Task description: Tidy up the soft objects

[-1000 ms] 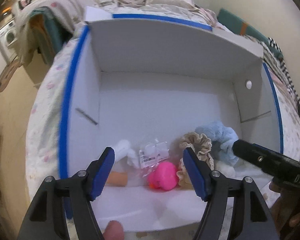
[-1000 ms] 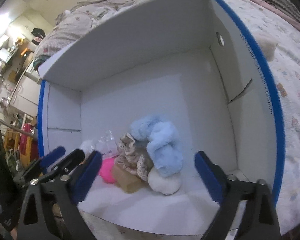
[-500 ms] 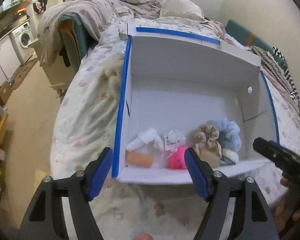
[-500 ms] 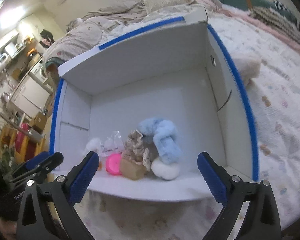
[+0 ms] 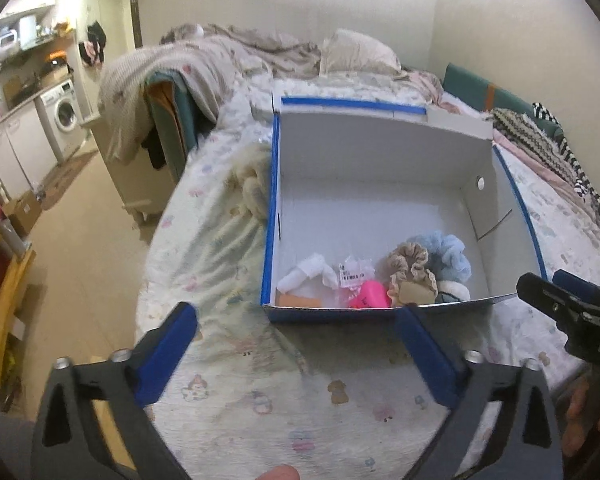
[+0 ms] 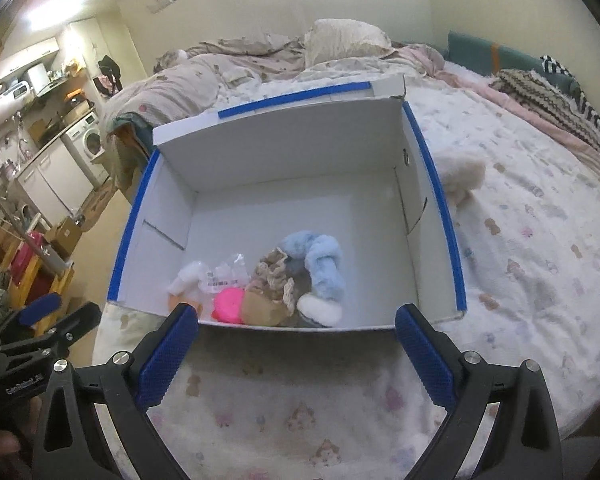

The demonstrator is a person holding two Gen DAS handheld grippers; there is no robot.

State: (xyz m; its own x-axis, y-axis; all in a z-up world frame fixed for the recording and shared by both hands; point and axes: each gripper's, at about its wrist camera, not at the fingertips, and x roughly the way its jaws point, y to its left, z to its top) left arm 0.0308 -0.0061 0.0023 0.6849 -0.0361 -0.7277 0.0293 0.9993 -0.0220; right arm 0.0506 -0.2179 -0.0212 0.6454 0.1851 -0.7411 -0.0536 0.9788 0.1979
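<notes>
A white cardboard box with blue-taped rims (image 5: 272, 216) (image 6: 440, 200) sits on the bed. At its near wall lie a blue fluffy scrunchie (image 5: 450, 254) (image 6: 322, 258), a beige scrunchie (image 5: 410, 262) (image 6: 274, 270), a pink soft piece (image 5: 370, 294) (image 6: 228, 304), a white round pad (image 6: 320, 308), a clear packet (image 5: 354, 272) and a white cloth roll (image 5: 302, 274) (image 6: 186, 278). My left gripper (image 5: 298, 350) is open and empty, in front of the box. My right gripper (image 6: 298, 350) is open and empty, also in front of the box.
The bed has a pale printed cover (image 6: 540, 264). A cream fluffy item lies outside the box's left wall (image 5: 254, 184), another outside its right wall (image 6: 460, 176). Rumpled bedding and a pillow (image 6: 344, 42) lie behind. Floor, cabinets and a washing machine (image 5: 64, 116) are to the left.
Both grippers have drawn back and up from inside the box, to in front of its near wall. The objects in the box have not moved. Both grippers stay open.
</notes>
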